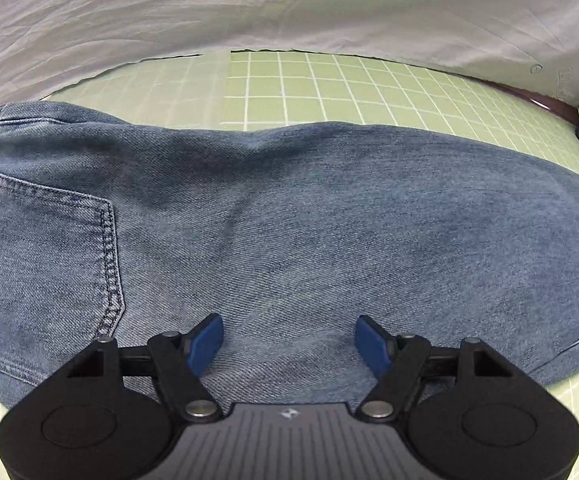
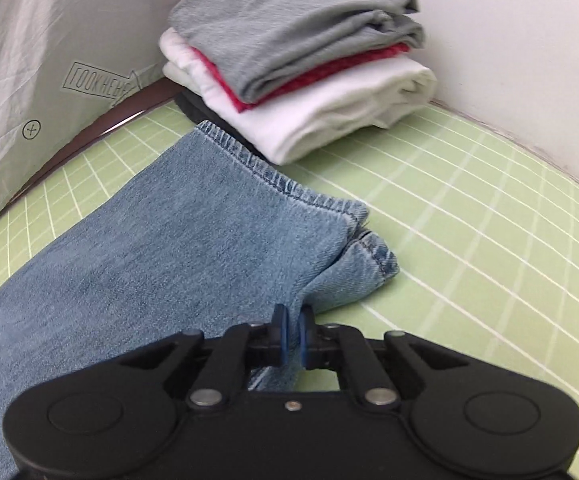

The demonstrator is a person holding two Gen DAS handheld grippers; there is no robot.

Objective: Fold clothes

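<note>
A pair of blue jeans [image 1: 289,208] lies flat on the green grid mat [image 1: 329,84], its back pocket [image 1: 45,248] at the left of the left wrist view. My left gripper [image 1: 289,340] hovers over the jeans' near part, open, its blue pads apart with nothing between them. In the right wrist view the jeans' leg [image 2: 161,256] runs toward the hems [image 2: 281,184]. My right gripper [image 2: 292,332] is shut on the near edge of the jeans leg, with denim pinched between its blue pads.
A stack of folded clothes [image 2: 309,60], grey on red on white, sits at the mat's far corner just beyond the hems. A white sheet [image 1: 249,8] hangs behind the mat [image 2: 469,220], printed with marks. A dark table edge [image 2: 101,124] borders the mat.
</note>
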